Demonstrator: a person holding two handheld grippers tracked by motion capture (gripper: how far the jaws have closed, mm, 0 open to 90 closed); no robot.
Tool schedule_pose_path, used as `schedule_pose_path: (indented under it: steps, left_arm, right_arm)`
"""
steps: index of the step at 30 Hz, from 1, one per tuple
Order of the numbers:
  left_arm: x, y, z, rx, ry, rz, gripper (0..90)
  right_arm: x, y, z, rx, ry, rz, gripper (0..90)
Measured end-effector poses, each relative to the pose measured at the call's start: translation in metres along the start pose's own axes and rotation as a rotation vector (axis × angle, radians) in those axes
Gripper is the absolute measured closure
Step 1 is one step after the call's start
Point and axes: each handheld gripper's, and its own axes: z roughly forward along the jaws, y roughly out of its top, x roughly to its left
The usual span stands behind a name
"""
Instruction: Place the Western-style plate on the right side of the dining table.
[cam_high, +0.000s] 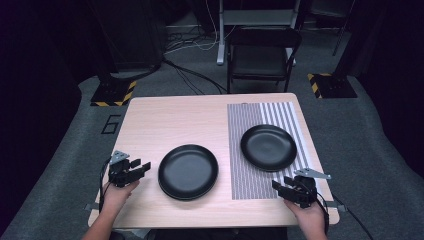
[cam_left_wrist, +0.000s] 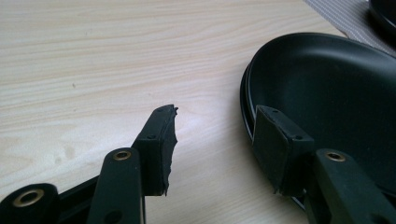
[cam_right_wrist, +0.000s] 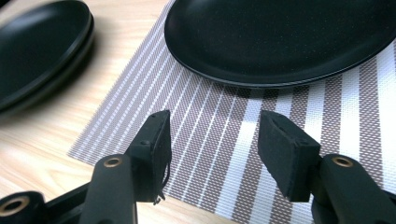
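high view: left gripper (cam_high: 141, 167), jaws spread, sits lower left just beside stacked plates (cam_high: 188, 171); right gripper (cam_high: 279, 186), jaws spread, lower right on a striped mat (cam_high: 250, 150).

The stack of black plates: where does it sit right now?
In the high view the stack of black plates sits on bare wood left of the striped placemat, just right of the open left gripper.
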Motion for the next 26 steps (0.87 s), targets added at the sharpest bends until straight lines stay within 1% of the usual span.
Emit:
schedule_pose_path:
  steps: [3, 6, 7, 10, 12, 14, 16, 17, 20, 21, 22, 26]
  left_arm:
    - [0.004, -0.003, 0.001, 0.01, -0.004, 0.008, 48.6]
    - [0.007, -0.005, 0.002, 0.014, -0.011, 0.03, 47.9]
    - [0.008, -0.006, 0.003, 0.013, -0.011, 0.032, 46.6]
    - [0.013, -0.009, 0.006, 0.026, -0.004, 0.048, 46.0]
    - [0.016, -0.01, 0.008, 0.036, -0.001, 0.049, 45.1]
    - [0.02, -0.01, 0.011, 0.05, 0.003, 0.044, 45.0]
    - [0.023, -0.011, 0.015, 0.057, 0.009, 0.044, 44.7]
    - [0.025, -0.011, 0.015, 0.073, 0.012, 0.048, 44.2]
    - [0.027, -0.011, 0.02, 0.078, 0.032, 0.044, 43.2]
    - [0.028, -0.011, 0.021, 0.087, 0.037, 0.048, 42.9]
    - [0.028, -0.011, 0.022, 0.085, 0.042, 0.051, 42.9]
    - [0.029, -0.012, 0.026, 0.1, 0.069, 0.094, 42.1]
  right_arm:
    - [0.003, -0.002, 0.003, 0.007, -0.015, -0.063, 43.3]
    - [0.007, -0.003, 0.007, 0.021, -0.011, -0.107, 42.7]
    - [0.009, -0.004, 0.009, 0.026, -0.009, -0.132, 42.3]
    - [0.01, -0.006, 0.015, 0.055, -0.011, -0.165, 41.8]
    - [0.01, -0.008, 0.018, 0.073, -0.012, -0.165, 41.1]
    - [0.009, -0.01, 0.02, 0.087, -0.012, -0.154, 40.3]
    - [0.007, -0.012, 0.022, 0.091, -0.013, -0.15, 38.8]
    - [0.006, -0.013, 0.022, 0.089, -0.017, -0.146, 38.0]
    - [0.0, -0.015, 0.022, 0.088, -0.037, -0.154, 35.0]
    - [-0.002, -0.016, 0.022, 0.084, -0.043, -0.147, 33.9]
    - [-0.005, -0.017, 0.021, 0.077, -0.052, -0.146, 32.1]
    - [-0.015, -0.018, 0.018, 0.061, -0.086, -0.105, 28.9]
